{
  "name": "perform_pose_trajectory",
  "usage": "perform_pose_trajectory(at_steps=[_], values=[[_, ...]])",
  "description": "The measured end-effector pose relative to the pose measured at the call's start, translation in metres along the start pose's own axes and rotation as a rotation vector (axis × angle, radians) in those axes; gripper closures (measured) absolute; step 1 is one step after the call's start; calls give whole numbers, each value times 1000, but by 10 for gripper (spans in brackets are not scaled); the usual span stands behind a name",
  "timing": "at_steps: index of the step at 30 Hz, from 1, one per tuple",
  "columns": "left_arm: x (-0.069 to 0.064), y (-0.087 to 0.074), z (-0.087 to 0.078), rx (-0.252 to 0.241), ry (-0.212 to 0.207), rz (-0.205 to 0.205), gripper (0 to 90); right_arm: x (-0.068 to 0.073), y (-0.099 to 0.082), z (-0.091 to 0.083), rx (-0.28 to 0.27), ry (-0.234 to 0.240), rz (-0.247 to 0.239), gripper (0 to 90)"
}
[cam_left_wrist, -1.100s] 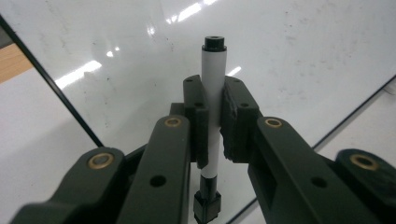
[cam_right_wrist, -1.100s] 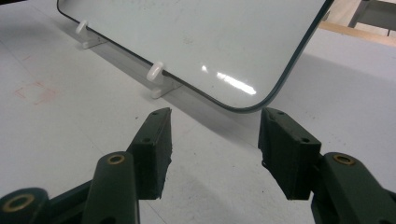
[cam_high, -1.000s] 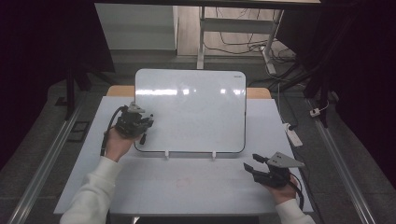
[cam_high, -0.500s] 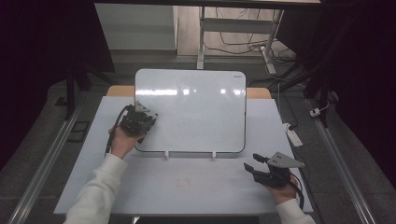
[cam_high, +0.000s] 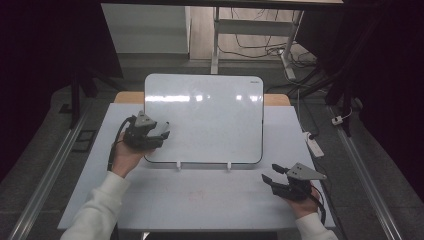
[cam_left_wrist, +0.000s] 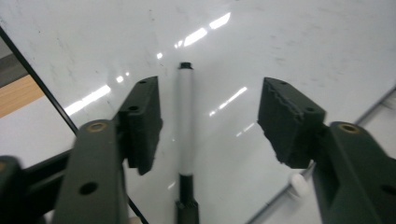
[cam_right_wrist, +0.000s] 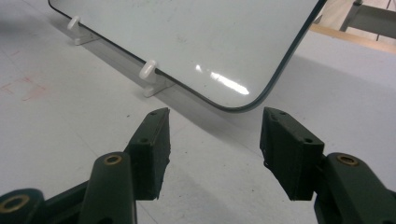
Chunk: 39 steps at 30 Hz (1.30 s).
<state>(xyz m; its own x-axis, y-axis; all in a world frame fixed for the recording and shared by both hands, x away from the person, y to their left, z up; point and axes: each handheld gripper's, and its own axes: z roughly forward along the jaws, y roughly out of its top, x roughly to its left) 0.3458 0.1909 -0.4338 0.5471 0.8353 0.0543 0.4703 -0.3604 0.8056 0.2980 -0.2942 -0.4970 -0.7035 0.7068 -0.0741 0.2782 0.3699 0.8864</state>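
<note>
A white marker (cam_left_wrist: 186, 121) with black ends lies on the whiteboard (cam_high: 210, 120), pointing away between my left gripper's jaws. My left gripper (cam_left_wrist: 210, 95) has just been opening. Its pads (cam_left_wrist: 142, 121) stand apart on either side of the marker, the left pad close beside it, neither pressing on it. In the high view my left gripper (cam_high: 162, 134) hovers over the board's lower left corner. Near the table's front right, my right gripper (cam_high: 270, 173) is open and empty. It faces the board's rounded corner (cam_right_wrist: 243, 105) in the right gripper view (cam_right_wrist: 212, 119).
The whiteboard leans on two small white feet (cam_high: 178, 164) (cam_high: 229, 165) on the pale table (cam_high: 200, 210). Faint red smudges (cam_high: 197, 194) mark the table in front. A white power strip (cam_high: 314, 145) lies off the table's right edge.
The left gripper's jaws have spread apart over the board's left edge, and the hand has shifted slightly. The right gripper has stayed where it was.
</note>
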Motion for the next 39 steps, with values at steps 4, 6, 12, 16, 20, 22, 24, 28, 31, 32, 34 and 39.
perform_pose_trajectory(at_steps=[4,6,12,16,20,22,24,28,31,32,34,39], values=[[-3,-16,-18,-32,-48,-41,311,-2,1,-2,-11,-1,1,415],[-4,-25,-27,-44,-66,-57,303,-3,0,-2,-7,-1,2,412],[-14,-55,-45,-49,-93,-70,282,-4,-2,0,20,3,-5,396],[-23,-77,-46,-20,-123,-69,281,-5,-4,2,34,4,-26,390],[-28,-100,-42,15,-145,-94,271,-9,-7,1,35,-1,-34,389],[-29,-109,-41,28,-151,-104,268,-11,-9,0,34,-2,-32,389],[-29,-116,-40,39,-156,-111,266,-13,-10,0,35,-2,-27,389],[-29,-124,-39,46,-154,-115,262,-16,-13,0,41,-6,-29,389],[-30,-125,-40,37,-153,-107,260,-17,-13,1,46,-10,-31,389],[-30,-124,-40,35,-151,-102,260,-17,-13,2,47,-8,-33,389],[-30,-124,-40,32,-151,-96,260,-17,-14,2,50,-6,-41,389],[-30,-122,-40,23,-147,-87,258,-17,-13,2,48,-11,-50,389]])
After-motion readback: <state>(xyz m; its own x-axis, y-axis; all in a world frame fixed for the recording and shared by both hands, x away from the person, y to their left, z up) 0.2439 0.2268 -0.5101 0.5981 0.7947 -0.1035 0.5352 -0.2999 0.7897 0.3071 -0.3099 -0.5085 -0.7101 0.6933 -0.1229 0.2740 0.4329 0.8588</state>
